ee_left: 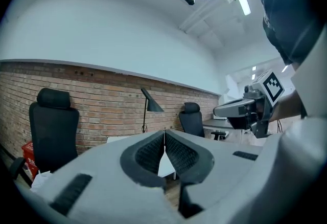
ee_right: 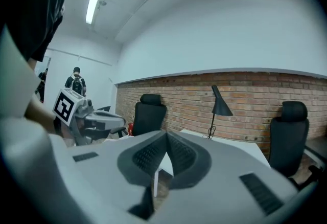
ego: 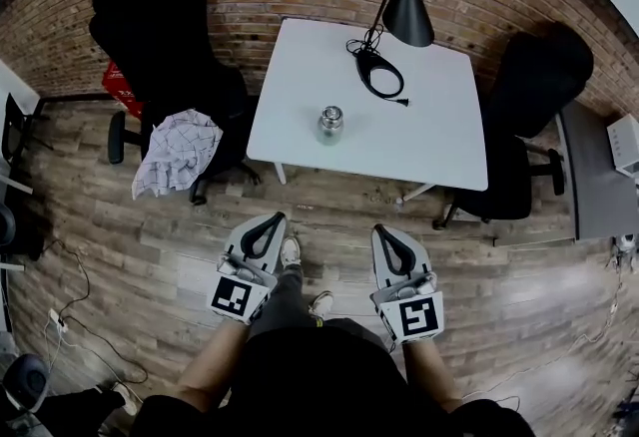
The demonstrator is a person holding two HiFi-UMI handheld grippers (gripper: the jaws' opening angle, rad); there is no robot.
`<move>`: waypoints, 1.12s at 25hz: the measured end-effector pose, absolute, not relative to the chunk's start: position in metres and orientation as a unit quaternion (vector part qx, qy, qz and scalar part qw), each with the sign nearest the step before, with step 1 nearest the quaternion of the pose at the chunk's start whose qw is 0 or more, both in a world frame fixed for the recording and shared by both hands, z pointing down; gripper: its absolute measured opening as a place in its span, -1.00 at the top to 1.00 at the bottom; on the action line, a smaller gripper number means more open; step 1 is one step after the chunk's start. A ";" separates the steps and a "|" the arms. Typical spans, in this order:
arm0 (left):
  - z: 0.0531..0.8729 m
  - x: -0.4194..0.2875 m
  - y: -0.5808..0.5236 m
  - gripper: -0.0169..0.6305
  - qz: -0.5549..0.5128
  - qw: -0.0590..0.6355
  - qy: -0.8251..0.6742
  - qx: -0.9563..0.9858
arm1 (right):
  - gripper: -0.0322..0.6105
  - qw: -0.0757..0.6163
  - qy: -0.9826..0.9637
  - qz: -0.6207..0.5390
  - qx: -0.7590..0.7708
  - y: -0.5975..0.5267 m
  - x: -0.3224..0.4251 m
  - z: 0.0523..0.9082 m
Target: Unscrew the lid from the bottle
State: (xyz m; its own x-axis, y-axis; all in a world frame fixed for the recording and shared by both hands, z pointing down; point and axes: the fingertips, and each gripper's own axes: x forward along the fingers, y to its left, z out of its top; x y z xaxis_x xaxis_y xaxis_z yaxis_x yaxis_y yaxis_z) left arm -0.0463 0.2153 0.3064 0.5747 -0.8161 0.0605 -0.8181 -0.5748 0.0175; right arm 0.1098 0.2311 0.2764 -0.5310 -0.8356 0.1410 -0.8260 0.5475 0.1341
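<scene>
We hold the left gripper [ego: 272,220] and right gripper [ego: 380,230] side by side, low over the wooden plank floor [ego: 130,245], both pointing away from us. Each pair of ribbed black pads is pressed together on nothing. Farther off, the squat, shiny bottle [ego: 329,130] stands upright, lid [ego: 331,113] on, near the near edge of the smooth white table [ego: 439,126].
</scene>
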 end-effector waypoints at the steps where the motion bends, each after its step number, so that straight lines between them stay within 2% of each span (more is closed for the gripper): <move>1: 0.306 -0.046 0.203 0.87 0.021 0.022 -0.458 0.888 | 0.86 0.098 -0.875 -0.027 0.474 0.221 0.106 0.274; 16: 0.313 -0.085 0.058 0.87 0.012 0.044 -0.412 0.910 | 0.86 0.123 -0.860 -0.015 0.495 0.087 0.047 0.265; 28: 0.339 -0.052 0.004 0.87 0.026 0.071 -0.383 0.921 | 0.86 0.151 -0.846 0.012 0.511 0.041 0.072 0.291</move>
State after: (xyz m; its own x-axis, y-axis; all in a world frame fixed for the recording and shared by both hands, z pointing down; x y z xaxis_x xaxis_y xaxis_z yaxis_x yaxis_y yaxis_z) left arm -0.0519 0.0039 0.3388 0.7049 -0.7019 0.1023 -0.7093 -0.6962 0.1104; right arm 0.0719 0.0412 0.2911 -0.4328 -0.8606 0.2686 -0.8681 0.4781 0.1332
